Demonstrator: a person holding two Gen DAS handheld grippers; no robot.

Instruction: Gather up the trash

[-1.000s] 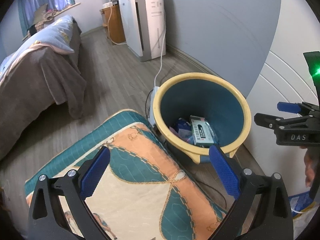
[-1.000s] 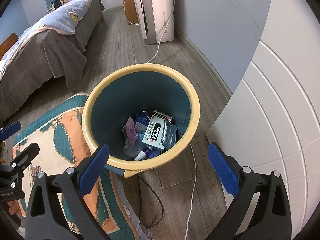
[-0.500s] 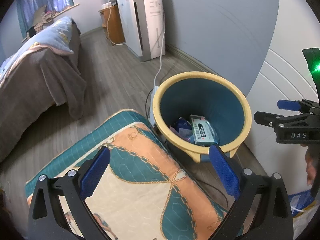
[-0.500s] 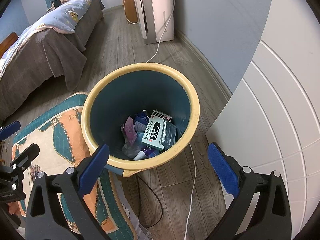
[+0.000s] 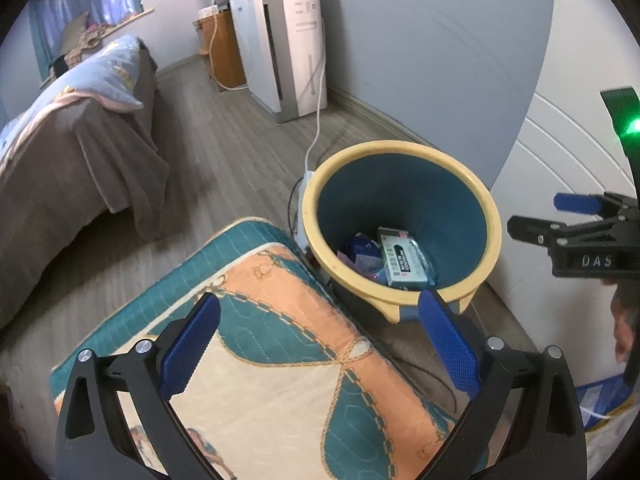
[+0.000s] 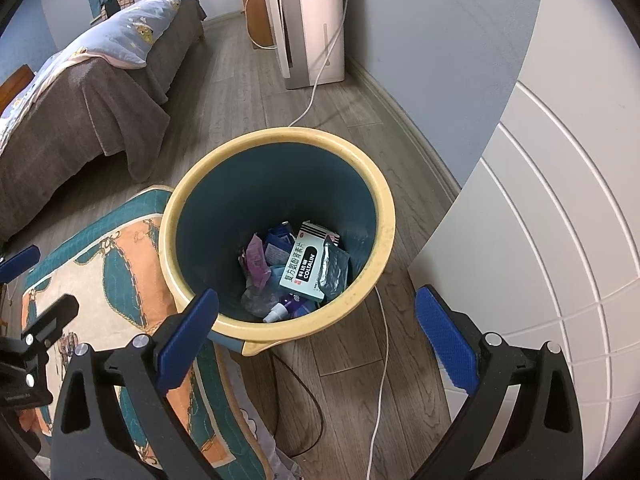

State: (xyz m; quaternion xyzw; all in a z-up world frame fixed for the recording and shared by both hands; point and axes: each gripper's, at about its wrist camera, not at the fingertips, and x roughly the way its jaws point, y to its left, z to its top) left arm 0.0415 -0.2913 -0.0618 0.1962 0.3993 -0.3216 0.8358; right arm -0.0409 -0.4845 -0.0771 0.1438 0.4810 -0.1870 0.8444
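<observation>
A yellow-rimmed, dark teal bin (image 5: 490, 216) (image 6: 386, 216) stands on the wood floor. At its bottom lie a pale green medicine box (image 6: 301, 266) (image 5: 400, 266), a silver foil pouch (image 6: 334, 270), a purple wrapper (image 6: 256, 260) and other scraps. My right gripper (image 6: 316, 338) hovers open over the bin's near rim, nothing between its blue pads. Over the patterned mat (image 5: 280, 344) left of the bin, my left gripper (image 5: 320, 344) is open and empty too. The right gripper (image 5: 576, 220) shows at the right edge of the left wrist view.
A bed with a brown cover (image 6: 80, 92) fills the left. A white appliance (image 6: 316, 20) stands against the blue wall, its cable (image 6: 316, 92) trailing toward the bin. A white panelled door (image 6: 560, 240) is on the right. Cords (image 6: 380, 360) lie on the floor near the bin.
Both grippers stay open and nearly still. The views have drifted very slightly; the bin's contents are unchanged.
</observation>
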